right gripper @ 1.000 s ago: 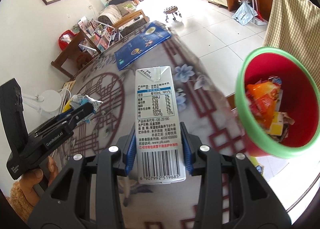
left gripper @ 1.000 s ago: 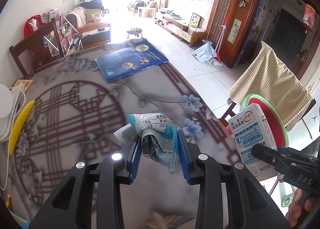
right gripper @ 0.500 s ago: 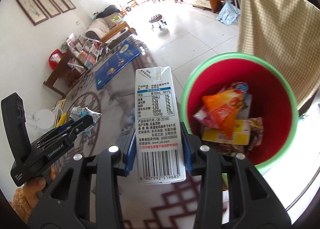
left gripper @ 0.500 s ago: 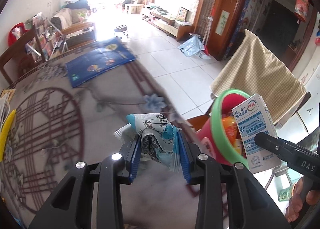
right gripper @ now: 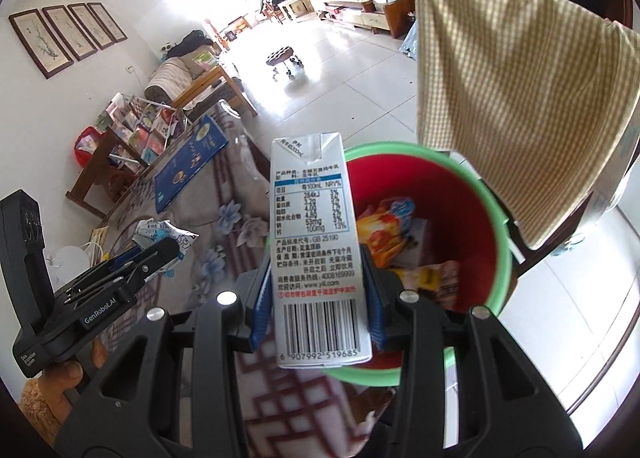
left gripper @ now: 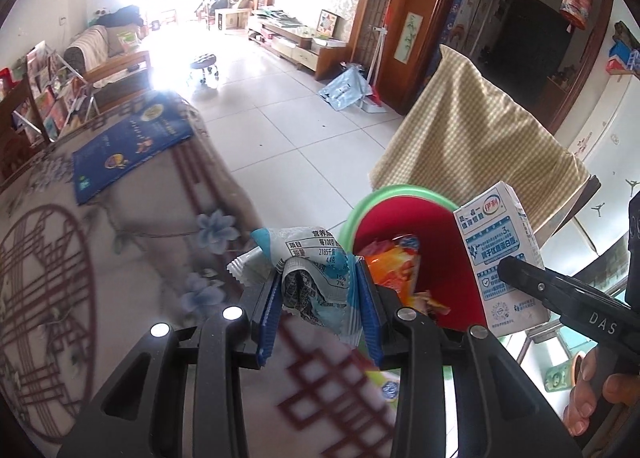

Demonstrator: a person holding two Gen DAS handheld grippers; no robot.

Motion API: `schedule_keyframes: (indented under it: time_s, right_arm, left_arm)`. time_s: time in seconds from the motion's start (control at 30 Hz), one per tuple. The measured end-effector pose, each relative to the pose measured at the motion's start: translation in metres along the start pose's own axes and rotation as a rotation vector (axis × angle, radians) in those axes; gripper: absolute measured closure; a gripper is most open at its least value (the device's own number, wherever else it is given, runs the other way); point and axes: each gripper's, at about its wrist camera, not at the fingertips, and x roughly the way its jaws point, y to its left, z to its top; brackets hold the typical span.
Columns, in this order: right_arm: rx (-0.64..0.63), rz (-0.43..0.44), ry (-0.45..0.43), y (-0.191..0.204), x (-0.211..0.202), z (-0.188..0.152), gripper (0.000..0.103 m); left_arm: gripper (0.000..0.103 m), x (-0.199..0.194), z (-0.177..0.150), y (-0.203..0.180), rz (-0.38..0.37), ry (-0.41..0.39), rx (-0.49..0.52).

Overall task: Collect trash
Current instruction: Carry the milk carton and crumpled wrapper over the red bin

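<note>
- Two hand-held grippers are each clamped on a piece of trash, both near a red bin with a green rim [right gripper: 502,242].
- The left gripper [left gripper: 318,298] has its blue pads pressed on a crumpled white-and-blue snack wrapper [left gripper: 308,262], which bulges up between the fingers; a nutrition table is printed on it.
- In the left wrist view the wrapper hangs over the edge of the table [left gripper: 132,242], just beside the bin's rim [left gripper: 384,193].
- The right gripper [right gripper: 316,294] is shut on a small white-and-blue milk carton [right gripper: 314,238], held upright with its barcode at the bottom and its folded top pointing away from the camera.
- In the right wrist view the carton sits in front of the bin's near-left rim, partly over the opening.
- Inside the bin lie an orange snack packet [right gripper: 384,234] and other wrappers.
- The table wears a grey cloth with dark red lattice patterns and pale blue flowers; a blue booklet [left gripper: 128,147] lies flat near its far edge.
- A chair draped with a yellow checked cloth [right gripper: 516,97] stands right behind the bin.
- A hand [right gripper: 60,378] grips the left gripper's handle at the lower left of the right wrist view; fingers [left gripper: 592,398] of the other hand show at the lower right of the left wrist view.
</note>
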Motion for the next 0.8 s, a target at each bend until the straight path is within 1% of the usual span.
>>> schedule_keyframes:
  time_s: [0.17,0.43,0.63,0.8]
  right_arm:
    - [0.003,-0.017,0.003,-0.020,-0.001,0.007,0.065]
    - [0.013,-0.026,0.011,-0.037,0.001,0.009,0.065]
    - [0.028,-0.033,0.011,-0.048,0.002,0.012,0.065]
    - [0.040,-0.039,0.010,-0.055,0.001,0.014,0.065]
  left_arm:
    - [0.070,0.015,0.004,-0.018,-0.030,0.025,-0.007]
    - [0.070,0.036,0.012,-0.042,-0.059,0.057,0.017]
    - [0.070,0.045,0.021,-0.061,-0.081,0.062,0.043]
    - [0.070,0.052,0.024,-0.068,-0.089,0.067,0.057]
